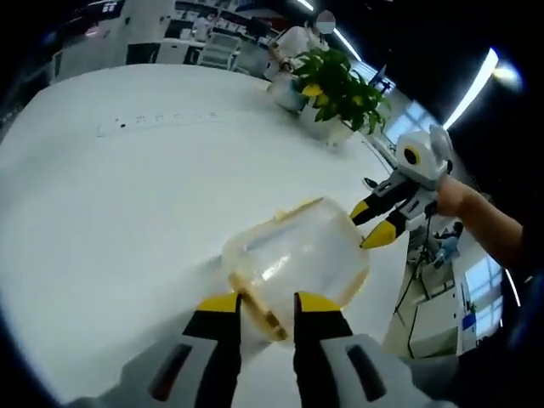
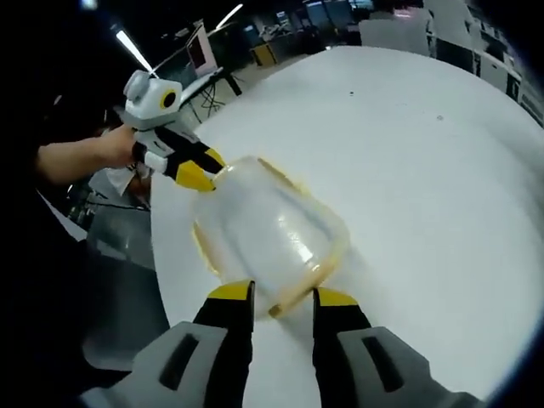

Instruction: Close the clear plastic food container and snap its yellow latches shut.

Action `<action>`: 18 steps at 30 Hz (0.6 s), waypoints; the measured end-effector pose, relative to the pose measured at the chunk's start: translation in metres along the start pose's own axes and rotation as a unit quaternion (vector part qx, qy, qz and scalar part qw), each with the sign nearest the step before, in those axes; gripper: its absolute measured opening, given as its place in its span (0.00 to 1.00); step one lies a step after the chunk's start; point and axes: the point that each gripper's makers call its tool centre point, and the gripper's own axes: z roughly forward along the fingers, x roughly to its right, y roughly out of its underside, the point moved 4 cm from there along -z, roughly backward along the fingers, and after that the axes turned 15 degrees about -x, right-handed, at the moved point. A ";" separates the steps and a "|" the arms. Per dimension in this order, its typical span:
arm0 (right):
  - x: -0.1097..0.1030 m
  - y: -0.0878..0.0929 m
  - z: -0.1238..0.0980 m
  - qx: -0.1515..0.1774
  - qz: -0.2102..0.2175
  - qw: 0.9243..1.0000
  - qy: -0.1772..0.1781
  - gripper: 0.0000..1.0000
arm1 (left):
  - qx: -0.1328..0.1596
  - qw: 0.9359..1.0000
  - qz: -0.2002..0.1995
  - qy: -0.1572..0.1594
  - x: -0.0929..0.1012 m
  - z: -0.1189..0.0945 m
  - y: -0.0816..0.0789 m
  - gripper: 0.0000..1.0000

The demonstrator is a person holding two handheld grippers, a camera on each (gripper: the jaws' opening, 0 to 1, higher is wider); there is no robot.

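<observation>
Left gripper view: container [image 1: 297, 259] lengthwise between claws.

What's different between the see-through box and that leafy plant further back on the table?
The clear container lies near the table's edge, between the two grippers; the potted plant stands further back. The container is see-through with yellowish trim and looks empty; the plant is opaque, with green leaves and a few yellow ones. The left gripper has its jaws at the container's end; nothing touches the plant. Both sit on the white table.

White table [image 1: 127, 195], potted plant [image 1: 340, 89], ceiling strip lights [image 1: 476, 85]
</observation>
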 end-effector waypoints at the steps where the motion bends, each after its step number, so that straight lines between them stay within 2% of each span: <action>1: 0.000 0.001 0.000 0.002 0.002 1.000 -0.001 0.24 | -0.002 1.000 0.001 -0.003 0.003 0.001 -0.002 0.16; 6: 0.000 0.006 -0.002 0.016 0.013 1.000 -0.005 0.24 | -0.006 1.000 -0.002 -0.002 0.003 0.002 -0.002 0.17; 10: -0.002 0.007 -0.003 0.019 0.013 1.000 0.001 0.25 | 0.007 1.000 0.003 -0.001 0.002 0.002 -0.002 0.17; 18: -0.003 0.004 -0.005 -0.006 -0.015 0.999 0.035 0.27 | 0.015 0.999 0.036 -0.021 0.004 0.002 -0.007 0.19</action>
